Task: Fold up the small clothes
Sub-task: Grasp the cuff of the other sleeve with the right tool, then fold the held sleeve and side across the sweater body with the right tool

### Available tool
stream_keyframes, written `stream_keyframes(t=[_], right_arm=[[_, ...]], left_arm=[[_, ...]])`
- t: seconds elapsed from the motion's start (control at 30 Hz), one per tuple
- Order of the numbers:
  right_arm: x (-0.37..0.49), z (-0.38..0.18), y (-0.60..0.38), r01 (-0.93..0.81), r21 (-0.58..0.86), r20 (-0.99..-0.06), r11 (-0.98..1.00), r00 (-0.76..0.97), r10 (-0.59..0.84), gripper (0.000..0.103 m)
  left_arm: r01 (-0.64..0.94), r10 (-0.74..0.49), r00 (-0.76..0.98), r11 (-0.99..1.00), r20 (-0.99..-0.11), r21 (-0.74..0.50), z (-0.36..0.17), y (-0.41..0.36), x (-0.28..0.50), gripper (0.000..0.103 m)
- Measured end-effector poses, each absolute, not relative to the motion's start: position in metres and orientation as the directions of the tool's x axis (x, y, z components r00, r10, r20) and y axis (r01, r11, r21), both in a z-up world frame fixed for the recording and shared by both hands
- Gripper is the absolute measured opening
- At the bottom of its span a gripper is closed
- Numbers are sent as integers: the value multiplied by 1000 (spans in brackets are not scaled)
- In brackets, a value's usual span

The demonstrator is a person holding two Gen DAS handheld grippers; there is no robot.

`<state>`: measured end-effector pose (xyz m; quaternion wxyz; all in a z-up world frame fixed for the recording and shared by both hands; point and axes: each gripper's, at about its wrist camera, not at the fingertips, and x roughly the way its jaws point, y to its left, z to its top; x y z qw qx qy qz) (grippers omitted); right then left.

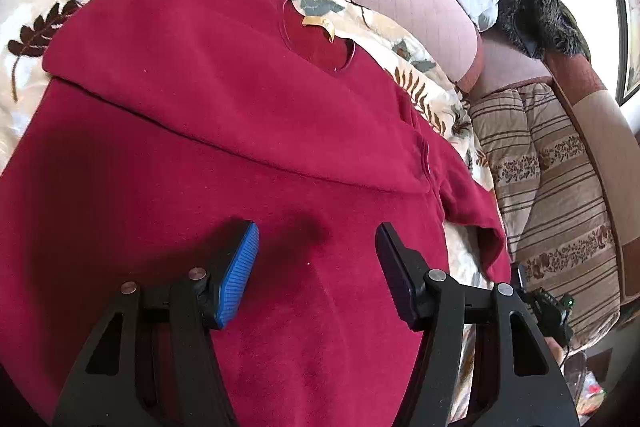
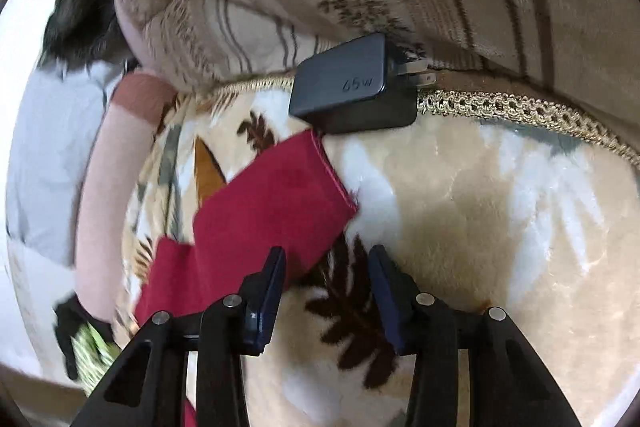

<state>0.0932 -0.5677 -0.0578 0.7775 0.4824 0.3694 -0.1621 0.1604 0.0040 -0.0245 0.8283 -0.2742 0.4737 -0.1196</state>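
1. The left tongs [image 1: 318, 259] stand spread over the body of the red top [image 1: 208, 131], pinching nothing; whether the pads brush the cloth I cannot tell.
2. The right tongs [image 2: 328, 279] are also parted and empty, just beside the red sleeve [image 2: 272, 211], over the leaf-print blanket [image 2: 480, 227].
3. The top lies flat on that blanket, on what looks like a bed, its far side already folded in across the chest, neck label [image 1: 320, 25] showing.
4. Judged from this, the fold is early: the near sleeve remains spread out, and further folds remain.
5. A black charger [image 2: 352, 87] rests at the blanket's edge, just beyond the cuff.
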Motion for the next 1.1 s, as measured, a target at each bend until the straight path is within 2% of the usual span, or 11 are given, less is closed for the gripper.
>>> stream_keyframes(t=[0.2, 0.23, 0.27, 0.3, 0.43, 0.53, 0.67, 0.73, 0.8, 0.87, 1.1], right_arm=[[96, -68, -580, 577, 718, -657, 388, 747, 104, 38], [97, -68, -581, 561, 733, -642, 385, 758, 118, 31], [98, -69, -581, 538, 752, -623, 381, 770, 141, 15], [100, -70, -581, 530, 754, -620, 388, 769, 155, 8], [100, -42, -567, 490, 734, -594, 470, 798, 96, 6], [124, 2, -522, 351, 692, -529, 631, 841, 113, 6], [163, 40, -411, 20, 663, -420, 748, 838, 350, 6], [178, 42, -350, -111, 615, -432, 781, 781, 452, 6], [189, 31, -298, -194, 554, -488, 809, 712, 505, 6], [199, 7, -253, -218, 494, -575, 842, 644, 504, 6], [221, -36, -193, -247, 367, -661, 897, 609, 438, 9]], left_arm=[[-80, -466, 523, 807, -714, -585, -26, 5, 165, 60], [-84, -468, 523, 804, -712, -589, -27, 6, 166, 60], [-86, -469, 524, 801, -711, -593, -26, 6, 166, 60], [-88, -470, 525, 799, -710, -595, -27, 6, 166, 60], [-94, -469, 537, 792, -701, -603, -24, 9, 168, 60], [-90, -479, 559, 776, -677, -624, -20, 12, 169, 60], [27, -576, 592, 714, -564, -700, -6, 4, 178, 61], [74, -608, 599, 691, -521, -719, -1, 1, 180, 69], [99, -620, 609, 679, -495, -728, 4, -1, 182, 73], [91, -615, 607, 684, -504, -724, 4, -1, 186, 75], [87, -610, 550, 721, -570, -687, -14, -12, 214, 75]])
